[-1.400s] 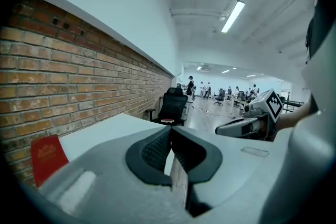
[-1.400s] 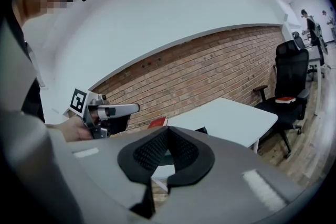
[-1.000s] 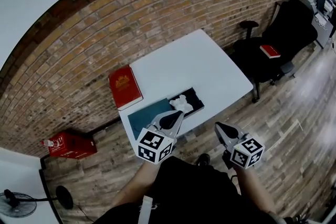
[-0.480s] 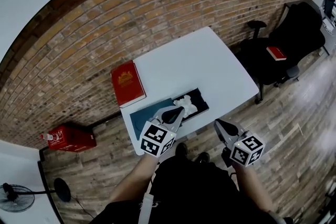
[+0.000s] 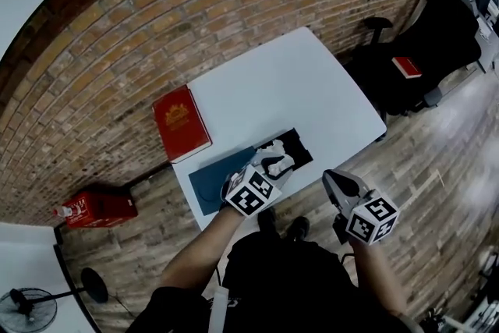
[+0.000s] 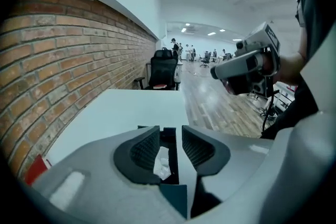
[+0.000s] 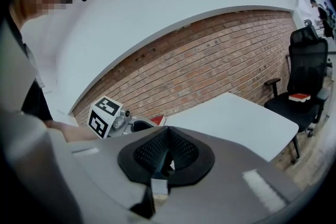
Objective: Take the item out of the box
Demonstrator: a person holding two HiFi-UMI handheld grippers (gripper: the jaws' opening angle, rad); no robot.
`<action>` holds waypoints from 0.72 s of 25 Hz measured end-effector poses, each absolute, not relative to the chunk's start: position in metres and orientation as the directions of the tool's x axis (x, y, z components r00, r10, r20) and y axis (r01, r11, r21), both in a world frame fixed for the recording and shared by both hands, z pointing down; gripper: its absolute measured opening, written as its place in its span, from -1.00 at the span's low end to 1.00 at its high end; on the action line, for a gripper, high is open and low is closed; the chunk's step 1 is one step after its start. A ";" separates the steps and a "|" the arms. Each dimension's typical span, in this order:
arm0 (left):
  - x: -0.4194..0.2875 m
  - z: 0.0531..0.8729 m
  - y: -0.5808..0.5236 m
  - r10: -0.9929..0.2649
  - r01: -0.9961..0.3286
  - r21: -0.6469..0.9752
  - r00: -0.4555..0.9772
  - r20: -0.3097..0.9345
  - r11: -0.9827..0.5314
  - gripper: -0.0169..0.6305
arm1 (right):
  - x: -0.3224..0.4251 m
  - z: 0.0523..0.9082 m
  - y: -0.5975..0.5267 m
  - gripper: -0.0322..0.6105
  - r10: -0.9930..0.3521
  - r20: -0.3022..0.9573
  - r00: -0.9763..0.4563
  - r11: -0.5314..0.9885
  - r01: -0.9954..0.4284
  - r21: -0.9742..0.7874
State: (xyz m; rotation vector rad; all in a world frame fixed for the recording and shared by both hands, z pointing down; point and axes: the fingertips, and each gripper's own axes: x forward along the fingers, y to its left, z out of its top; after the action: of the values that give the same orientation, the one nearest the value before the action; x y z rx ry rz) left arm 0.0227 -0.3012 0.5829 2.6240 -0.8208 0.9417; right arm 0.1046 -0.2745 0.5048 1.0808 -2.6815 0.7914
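Basically nothing's out yet: the crumpled white item (image 5: pixel 274 153) sits in the black box (image 5: pixel 301 146) at the near edge of the table (image 5: pixel 296 82), with the teal lid (image 5: pixel 207 182) flat beside it. The left gripper (image 5: pixel 277 168) reaches down over the box, jaws opening around the item but not pinching it. The right gripper (image 5: pixel 335 183) hangs off the near edge, jaws together.

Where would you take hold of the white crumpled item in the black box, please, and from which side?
Pinch the white item by its raised, bunched middle from straight above: it lies loose in the shallow, open-topped box, whose walls bar a sideways approach. The left gripper hangs over it, jaws opening, not pressing on it.
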 end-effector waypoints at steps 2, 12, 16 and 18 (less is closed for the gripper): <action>0.027 0.599 -0.304 -0.382 -0.535 0.022 0.631 0.675 -0.845 -0.52 | 0.111 0.510 -0.276 -0.90 -0.622 0.332 -0.709 0.576 -0.702 -0.419; 0.032 0.660 -0.324 -0.255 -0.402 -0.009 0.564 0.785 -0.916 -0.52 | 0.142 0.526 -0.273 -0.90 -0.687 0.385 -0.616 0.456 -0.779 -0.431; 0.029 0.686 -0.329 -0.211 -0.371 -0.002 0.524 0.825 -0.928 -0.51 | 0.148 0.527 -0.271 -0.90 -0.701 0.394 -0.595 0.433 -0.793 -0.428; 0.026 0.699 -0.332 -0.196 -0.368 0.001 0.497 0.846 -0.930 -0.46 | 0.151 0.527 -0.269 -0.90 -0.706 0.397 -0.587 0.423 -0.799 -0.428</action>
State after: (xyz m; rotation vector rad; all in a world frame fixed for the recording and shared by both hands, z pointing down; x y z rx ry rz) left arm 0.0264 -0.3315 0.6989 2.5565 -0.4870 1.4090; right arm 0.1507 -0.2690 0.5270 1.3406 -2.5148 0.8880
